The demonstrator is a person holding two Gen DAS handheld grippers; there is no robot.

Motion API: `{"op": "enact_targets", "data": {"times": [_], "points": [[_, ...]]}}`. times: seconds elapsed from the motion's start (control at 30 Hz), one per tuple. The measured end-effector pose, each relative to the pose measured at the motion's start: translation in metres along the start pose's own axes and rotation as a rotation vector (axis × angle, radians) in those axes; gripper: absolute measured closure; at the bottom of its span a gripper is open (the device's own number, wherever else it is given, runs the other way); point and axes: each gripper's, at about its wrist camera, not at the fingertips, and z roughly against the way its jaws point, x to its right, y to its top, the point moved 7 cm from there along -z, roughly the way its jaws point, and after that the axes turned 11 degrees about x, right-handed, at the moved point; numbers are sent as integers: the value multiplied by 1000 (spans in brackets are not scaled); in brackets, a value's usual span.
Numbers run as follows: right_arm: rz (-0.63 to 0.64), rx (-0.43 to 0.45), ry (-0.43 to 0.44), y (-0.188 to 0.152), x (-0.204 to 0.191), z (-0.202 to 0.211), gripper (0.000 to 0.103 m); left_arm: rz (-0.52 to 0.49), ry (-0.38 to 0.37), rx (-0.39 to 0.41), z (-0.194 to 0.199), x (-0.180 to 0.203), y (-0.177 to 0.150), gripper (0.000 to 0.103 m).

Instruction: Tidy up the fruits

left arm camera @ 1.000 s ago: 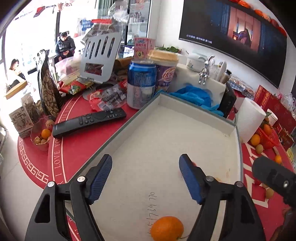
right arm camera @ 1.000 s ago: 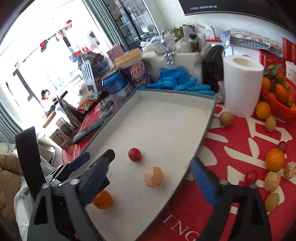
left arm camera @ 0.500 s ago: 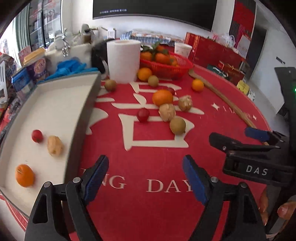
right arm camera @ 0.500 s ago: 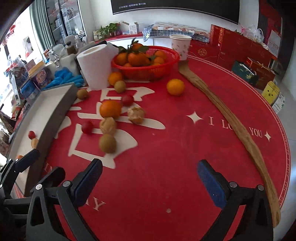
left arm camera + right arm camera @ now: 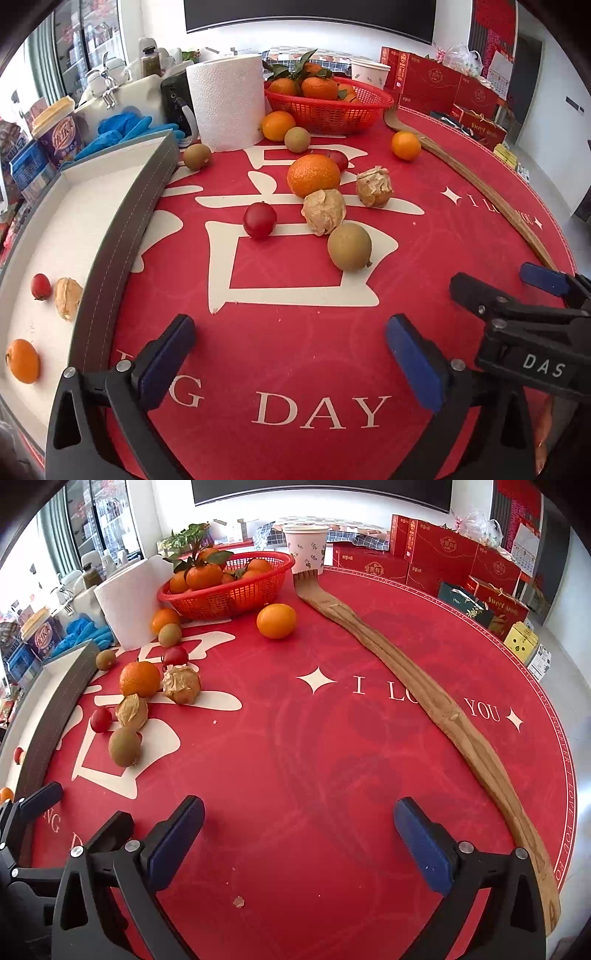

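**Ana:** Left wrist view first: the left gripper (image 5: 290, 354) hangs over the red tablecloth (image 5: 295, 332) with its blue pads spread wide and nothing between them; the jaws have just been opening. What about yours?

**Ben:** Same on the right wrist view. The right gripper (image 5: 299, 836) is released too, pads far apart over bare cloth, holding nothing. It sits just beside the left one, which pokes in at my lower left.

**Ana:** Beyond my pads lies a loose cluster of fruit: a brown-green round fruit (image 5: 349, 246) nearest, a papery husked fruit (image 5: 324, 211) touching it, a small red fruit (image 5: 259, 220) to the left, and an orange (image 5: 313, 175) behind them.

**Ben:** A second husked fruit (image 5: 181, 684) sits beside that orange, and a lone orange (image 5: 276, 620) lies well apart, near the long wooden back-scratcher (image 5: 424, 701).

**Ana:** To my left is the grey-walled tray (image 5: 125, 229). Inside it are an orange (image 5: 23, 361), a husked fruit (image 5: 67, 298) and a small red fruit (image 5: 40, 286), the last two close together.

**Ben:** Farther back stands a red basket (image 5: 229, 590) of leafy oranges, next to a paper towel roll (image 5: 227, 101)
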Motion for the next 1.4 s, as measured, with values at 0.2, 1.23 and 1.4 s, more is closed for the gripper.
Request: {"op": "enact_targets", "data": {"times": [0.2,1.23,1.4], "points": [[8,17,-27,-1,0,-2,0,-23,-24,1,-2,2,1,0],[7,37,-39,0,0,-3,0,-23,-24,2,-2,2,1,0],[7,37,-39,0,0,-3,0,-23,-24,2,-2,2,1,0]]}}
